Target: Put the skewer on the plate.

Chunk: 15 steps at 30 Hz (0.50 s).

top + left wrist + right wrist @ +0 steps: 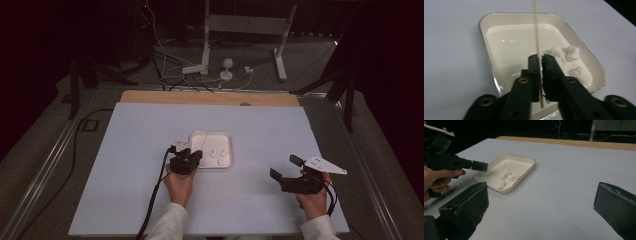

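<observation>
Two fingers, left: I pinch a thin, straight wooden skewer upright between them
Right fingers: apart, empty
Tray: glossy cream rectangle, lumpy white pieces

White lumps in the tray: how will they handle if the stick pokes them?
The lumps look soft and fluffy, so probably light and squashy. Their irregular shape suggests they would slide rather than roll. The thin stick may flex.

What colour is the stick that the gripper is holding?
Pale tan, like bare wood: the stick shows best in the left gripper view.
</observation>
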Tool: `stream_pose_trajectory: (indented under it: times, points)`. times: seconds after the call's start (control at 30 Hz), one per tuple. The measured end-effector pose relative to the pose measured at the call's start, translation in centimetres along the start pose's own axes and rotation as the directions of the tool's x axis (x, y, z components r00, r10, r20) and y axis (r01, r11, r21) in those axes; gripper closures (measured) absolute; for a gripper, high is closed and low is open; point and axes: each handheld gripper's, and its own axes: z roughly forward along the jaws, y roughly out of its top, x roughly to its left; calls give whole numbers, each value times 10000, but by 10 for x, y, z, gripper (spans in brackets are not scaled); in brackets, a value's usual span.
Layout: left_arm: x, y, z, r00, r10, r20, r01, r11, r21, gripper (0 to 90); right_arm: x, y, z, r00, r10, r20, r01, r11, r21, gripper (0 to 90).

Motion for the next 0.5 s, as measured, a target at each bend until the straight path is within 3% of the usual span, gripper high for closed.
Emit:
stream_pose_trajectory:
  times: [0.07, 0.13, 0.2, 0.37, 0.5]
  points:
    - [-1, 0, 1, 9988, -172, 457, 173, 9998, -17, 697, 0, 0, 0, 10000, 19, -2, -19, 10000, 1, 0]
    - [-3, 0, 0, 9982, -236, 555, 242, 9997, -104, 611, 0, 0, 0, 10000, 12, 5, -12, 10000, 0, 0]
    - [-3, 1, -1, 9953, -237, 938, 266, 9992, -298, 552, 0, 0, 1, 10000, 9, 10, -9, 10000, -4, 0]
    - [-2, 6, -11, 9932, 37, 1163, 47, 9974, -724, 407, -1, 0, 0, 10000, 3, 25, -3, 10000, -27, 0]
    - [3, 11, -23, 9893, 43, 1459, 96, 9955, -948, 300, 0, 0, 0, 10000, -25, 39, 25, 10000, -25, 0]
